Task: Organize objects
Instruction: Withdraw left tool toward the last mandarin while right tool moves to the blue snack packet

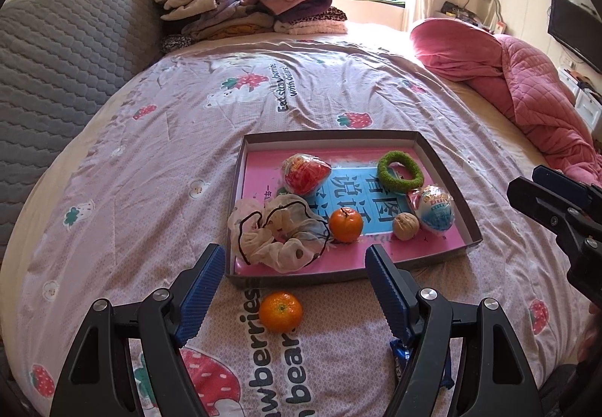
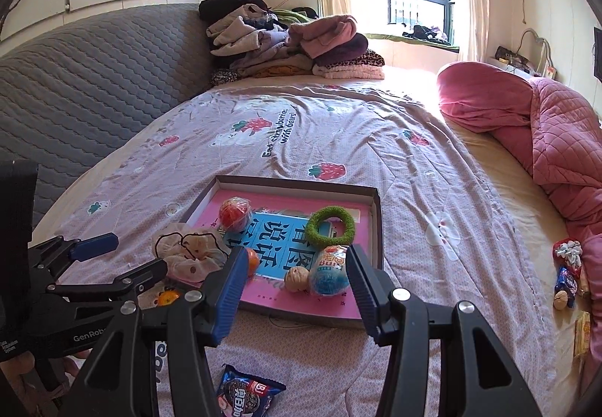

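the bed (image 1: 338,86) holds a flat box (image 1: 432,153) with toys, a scrunchie (image 1: 278,240) and an orange inside. one orange (image 1: 280,311) lies outside, just beside the box. the left tool (image 1: 293,289) and right tool (image 2: 293,289) both gape wide, grasping nothing.

In the tray (image 1: 436,150): two wrapped eggs (image 1: 305,174), one tangerine (image 1: 345,225), one walnut (image 1: 405,226), one green ring (image 1: 399,170), one scrunchie (image 1: 276,238). Before the tray: a second tangerine (image 1: 280,311), one cookie packet (image 2: 246,394).
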The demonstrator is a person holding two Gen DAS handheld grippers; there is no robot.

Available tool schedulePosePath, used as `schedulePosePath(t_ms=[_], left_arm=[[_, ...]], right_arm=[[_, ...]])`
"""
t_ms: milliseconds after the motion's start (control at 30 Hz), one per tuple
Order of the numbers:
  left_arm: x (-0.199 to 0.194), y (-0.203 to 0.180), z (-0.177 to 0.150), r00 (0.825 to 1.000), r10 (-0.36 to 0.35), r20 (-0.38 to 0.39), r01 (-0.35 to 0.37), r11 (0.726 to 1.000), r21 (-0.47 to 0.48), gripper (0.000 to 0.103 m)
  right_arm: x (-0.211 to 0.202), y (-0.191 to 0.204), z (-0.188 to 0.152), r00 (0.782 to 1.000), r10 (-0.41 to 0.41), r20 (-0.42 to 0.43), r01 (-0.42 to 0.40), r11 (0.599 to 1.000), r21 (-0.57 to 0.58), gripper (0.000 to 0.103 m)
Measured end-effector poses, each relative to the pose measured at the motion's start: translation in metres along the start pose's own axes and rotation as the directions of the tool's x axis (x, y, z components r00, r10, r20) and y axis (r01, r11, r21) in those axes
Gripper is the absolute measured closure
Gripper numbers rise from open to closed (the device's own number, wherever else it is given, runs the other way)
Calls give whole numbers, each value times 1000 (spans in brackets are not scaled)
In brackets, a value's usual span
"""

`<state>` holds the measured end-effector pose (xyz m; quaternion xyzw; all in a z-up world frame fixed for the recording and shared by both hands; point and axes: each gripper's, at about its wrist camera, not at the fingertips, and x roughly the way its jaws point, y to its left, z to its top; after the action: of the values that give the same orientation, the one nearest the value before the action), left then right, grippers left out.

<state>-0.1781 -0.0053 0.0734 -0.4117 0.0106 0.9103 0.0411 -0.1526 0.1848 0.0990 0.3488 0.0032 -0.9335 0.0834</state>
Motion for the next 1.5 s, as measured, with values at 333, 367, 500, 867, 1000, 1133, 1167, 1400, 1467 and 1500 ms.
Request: schedulePosePath(t_ms=[333,367,500,867,1000,1133,1167,1400,1467,1500], left_arm=[[-13,1,-18,1000,-9,0,9,1000,5,25],[-14,1,-20,1000,-11,0,11,1000,4,25],[-19,2,-27,1000,-17,3,17,1000,3,25],[-25,4,-43,1000,-28,-2,28,1000,5,25],[-26,5,-48,1000,-25,-4,25,1000,7,25],[-26,6,-52,1000,-28,-6,28,1000,3,25],[-26,6,-53,1000,-29,-7,29,1000,5,25],[-26,7,-59,1000,-26,-12,26,1000,5,25],[-26,7,-61,1000,-24,-12,24,1000,6,25],[-26,7,-61,1000,-24,-14,24,1000,6,25]], right_arm=[[-17,12,-17,1000,7,4,-7,1000,-21,50],[-18,13,-19,1000,8,3,-8,1000,-22,50],[-22,15,-29,1000,4,-5,-4,1000,-31,50],[-26,25,-56,1000,4,-27,-5,999,-34,50],[-26,28,-61,999,14,-37,-16,999,-33,50],[-27,31,-67,999,15,-44,-17,999,-39,50],[-27,32,-68,999,15,-46,-17,999,-39,50],[-27,34,-74,998,14,-58,-17,999,-44,50],[-27,35,-76,998,15,-61,-18,999,-45,50],[-27,36,-77,998,15,-63,-18,999,-46,50]])
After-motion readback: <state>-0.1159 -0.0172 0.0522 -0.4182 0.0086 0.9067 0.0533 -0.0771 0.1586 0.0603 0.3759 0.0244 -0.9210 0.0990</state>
